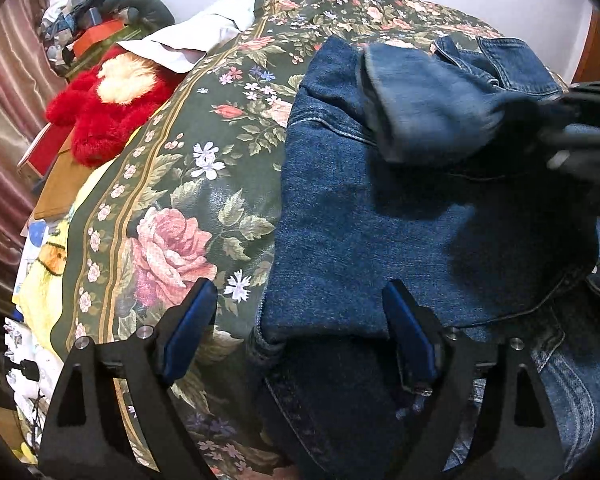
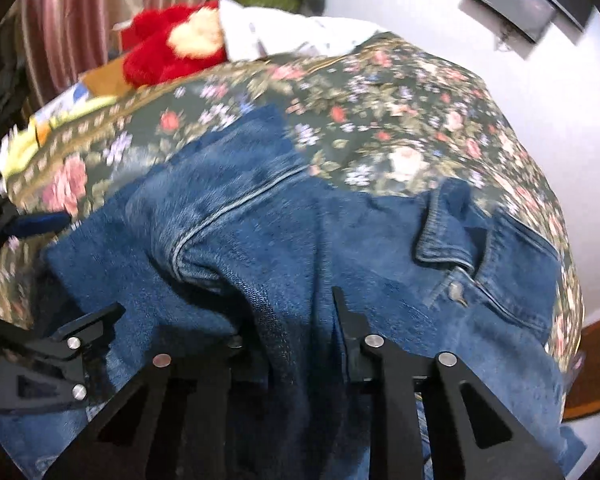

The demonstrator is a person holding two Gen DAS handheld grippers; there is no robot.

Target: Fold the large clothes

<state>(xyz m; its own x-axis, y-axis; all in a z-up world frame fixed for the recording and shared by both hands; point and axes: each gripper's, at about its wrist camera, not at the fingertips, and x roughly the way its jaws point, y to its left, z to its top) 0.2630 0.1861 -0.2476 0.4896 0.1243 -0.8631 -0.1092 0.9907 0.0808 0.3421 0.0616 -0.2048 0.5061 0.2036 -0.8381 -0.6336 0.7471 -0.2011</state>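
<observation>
Bed, floral bedspread point(image 1: 188, 184): carries your denim jacket point(image 1: 360, 240), spread across it. Sleeve point(image 1: 428, 104): lifted over the jacket body, clenched in your right gripper point(image 2: 296, 336). Left gripper point(image 1: 300, 332): jaws released, straddling the jacket's near-left edge.

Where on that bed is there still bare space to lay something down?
The floral bedspread lies bare between the denim jacket and the red plush toy, and again beyond the jacket's collar toward the white wall. The head end is crowded: white cloth, plush toy, boxes.
</observation>
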